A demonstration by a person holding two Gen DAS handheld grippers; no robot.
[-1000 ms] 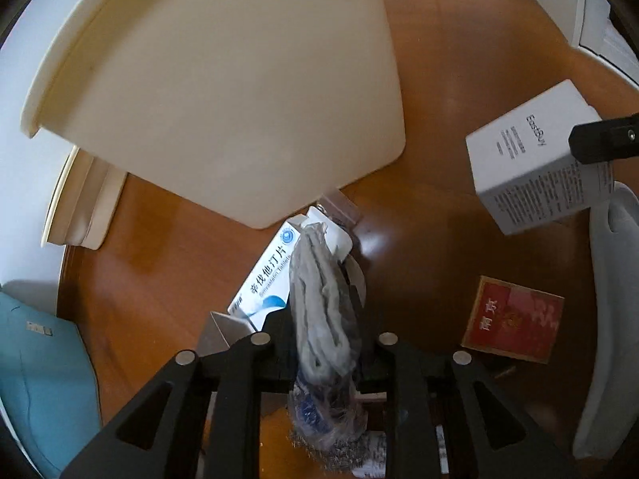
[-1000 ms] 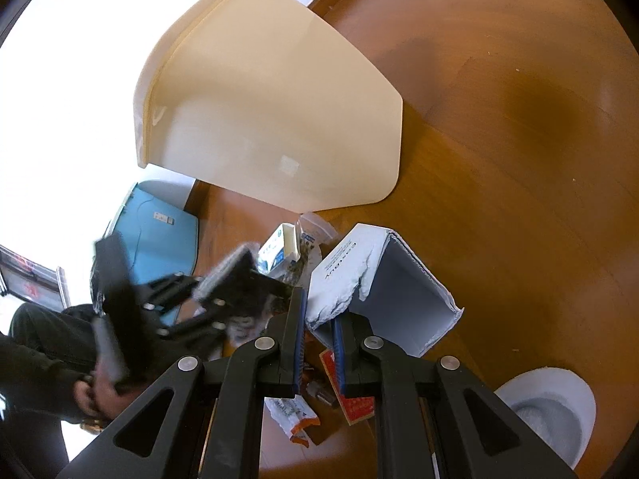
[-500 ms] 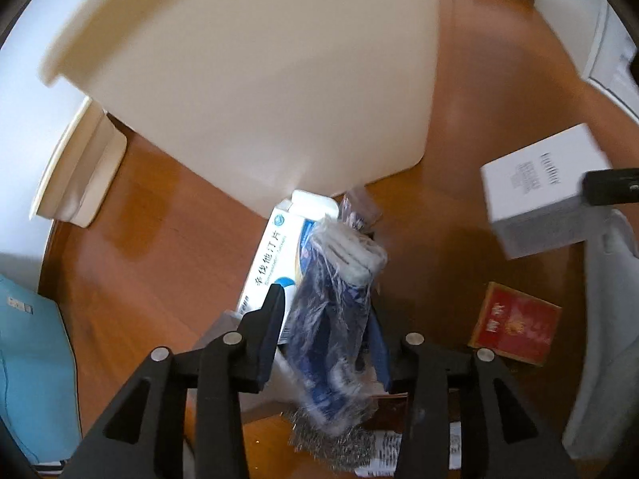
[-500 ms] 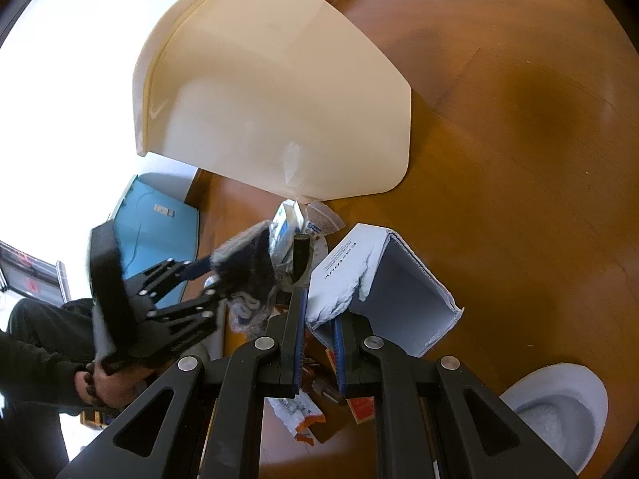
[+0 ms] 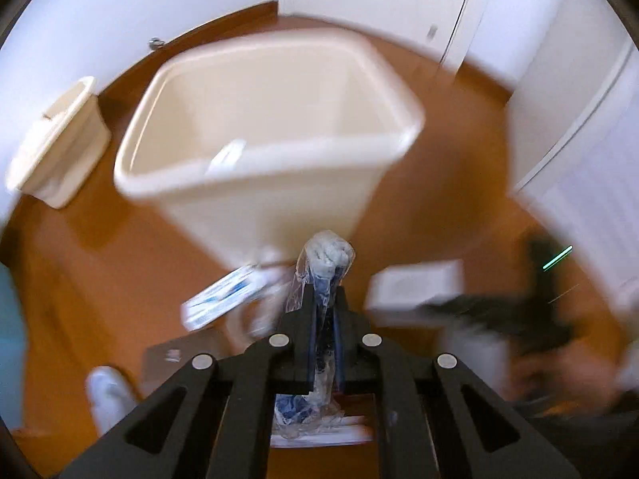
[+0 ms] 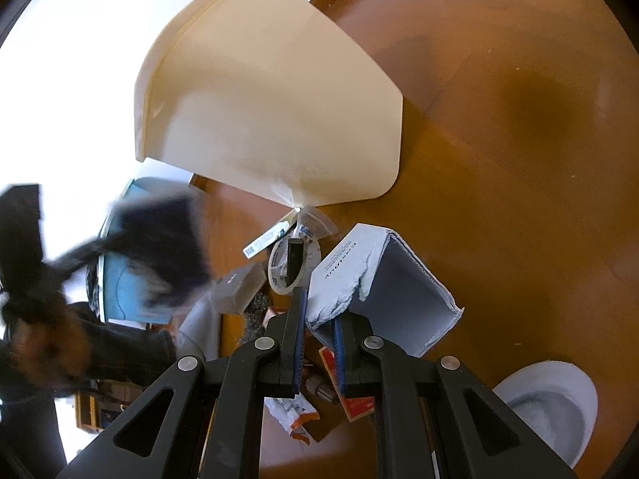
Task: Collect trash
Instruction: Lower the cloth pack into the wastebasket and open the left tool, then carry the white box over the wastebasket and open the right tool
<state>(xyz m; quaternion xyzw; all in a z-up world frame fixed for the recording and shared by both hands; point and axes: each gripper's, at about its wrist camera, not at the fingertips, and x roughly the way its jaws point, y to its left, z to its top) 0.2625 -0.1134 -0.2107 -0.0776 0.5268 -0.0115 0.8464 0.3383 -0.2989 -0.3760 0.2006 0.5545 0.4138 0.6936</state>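
Note:
My left gripper (image 5: 324, 293) is shut on a crumpled blue-and-clear plastic wrapper (image 5: 326, 263), held in the air in front of the cream trash bin (image 5: 255, 171), whose open mouth faces me. My right gripper (image 6: 319, 311) is shut on the torn edge of a white cardboard box (image 6: 383, 279), held above the wooden floor beside the bin's outer wall (image 6: 279, 119). The box (image 5: 415, 291) and the right gripper show blurred at the right of the left wrist view. The left gripper (image 6: 151, 247) is a dark blur at the left of the right wrist view.
Loose trash lies on the floor below: a blue-and-white medicine box (image 5: 223, 299), a tape roll (image 6: 293, 265), a red packet (image 6: 351, 395), an orange-and-white wrapper (image 6: 295, 415). A second small cream bin (image 5: 56, 143) stands by the wall. A white slipper (image 6: 551, 407) lies at the lower right.
My left gripper has risen and tilted up with the wrapper, so the bin's open top now shows. My right gripper holds the box almost still.

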